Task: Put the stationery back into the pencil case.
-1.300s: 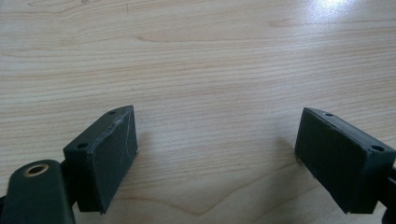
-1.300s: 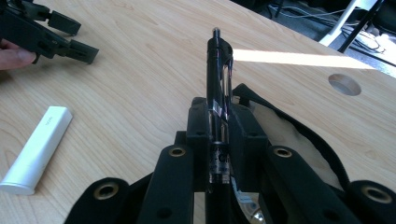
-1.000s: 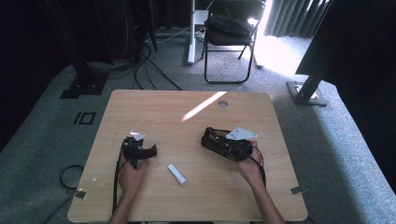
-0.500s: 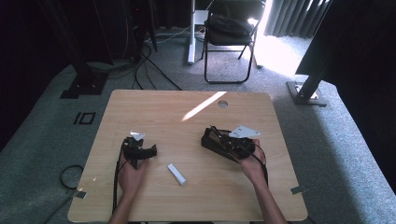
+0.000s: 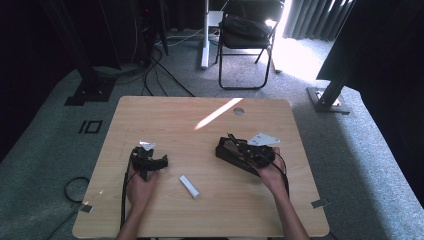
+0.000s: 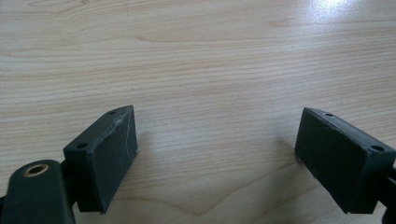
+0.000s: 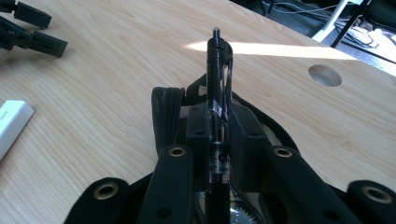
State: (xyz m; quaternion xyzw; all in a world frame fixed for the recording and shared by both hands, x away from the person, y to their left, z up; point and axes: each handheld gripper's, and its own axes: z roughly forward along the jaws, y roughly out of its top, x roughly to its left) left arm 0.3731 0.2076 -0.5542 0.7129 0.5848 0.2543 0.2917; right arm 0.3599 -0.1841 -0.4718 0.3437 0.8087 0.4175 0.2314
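A slim black pen with a metal clip is clamped between the jaws of the right gripper, its tip pointing away from the camera. Directly beneath pen and jaws a black soft pouch with a zip edge is seen lying open on the light wooden surface. In the high view the right gripper is placed at the right of the surface, with the pouch just to its left and the person's right hand behind it.

A small white rectangular block lies flat near the middle of the surface, between the two hands and apart from both grippers; its end is also seen at the left edge of the right gripper view.

The left gripper is held low over the left part of the surface by the left hand. In the left gripper view its jaws stand wide apart, with bare wood between them.

A round cable hole is cut near the far edge of the surface, beside a streak of sunlight. A black folding chair stands on the grey carpet beyond.
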